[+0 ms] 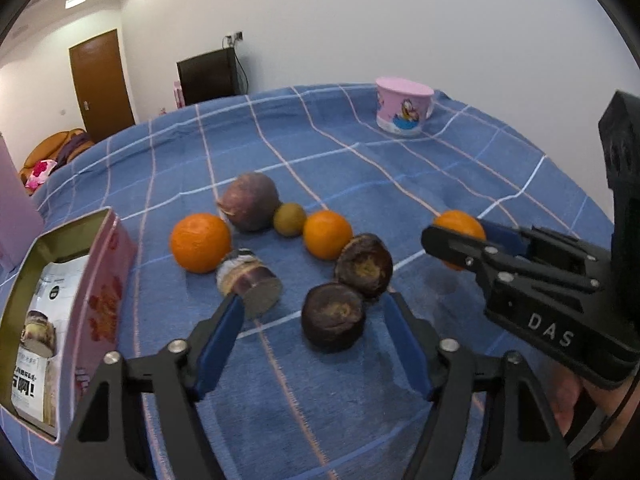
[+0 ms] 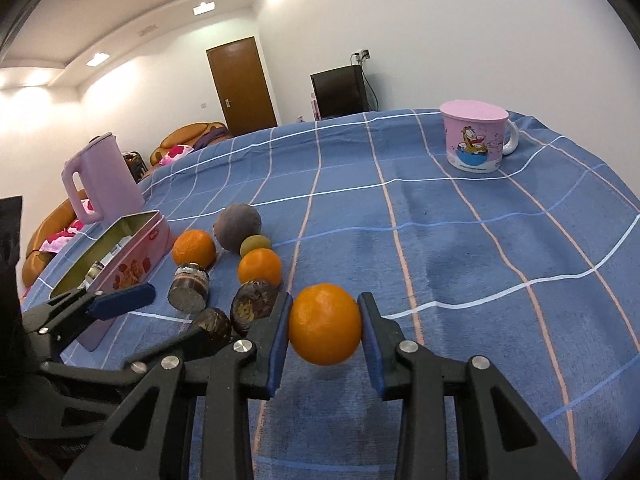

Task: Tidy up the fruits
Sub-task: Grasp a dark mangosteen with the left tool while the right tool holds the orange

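The right claw (image 2: 325, 326) is clamped on an orange (image 2: 325, 329), its blue pads pressing both sides of the fruit at the lower middle of the right wrist view; the orange hangs clear of the blue checked cloth (image 2: 440, 240) that covers the desk. In the left wrist view this same claw reaches in from the right edge with the orange at its tip.

The left claw (image 1: 316, 312) stands apart, fingers spread around a dark brown fruit (image 1: 333, 317) at the lower middle of its view, with no pad touching it that I can see. A second dark brown fruit (image 1: 364, 266) lies just behind the first, touching it or nearly so. The tip of the left finger (image 1: 218, 344) sits right against a small jar (image 1: 248, 282) lying on its side, which crowds that side of the claw.

Further back, two more oranges rest on the cloth: one (image 1: 201, 242) left of centre, just above the jar, and one (image 1: 327, 234) just above the second brown fruit. Between them lie a large purple round fruit (image 1: 251, 202) and a small green-brown one (image 1: 289, 219), close together.

An open pink tin (image 1: 104, 280) with a printed packet inside stands at the left edge of the left wrist view, near the jar. A pink cartoon mug (image 2: 474, 138) with a lid stands well apart at the upper right, and a pink kettle (image 2: 102, 178) stands behind the tin at the left of the right wrist view.
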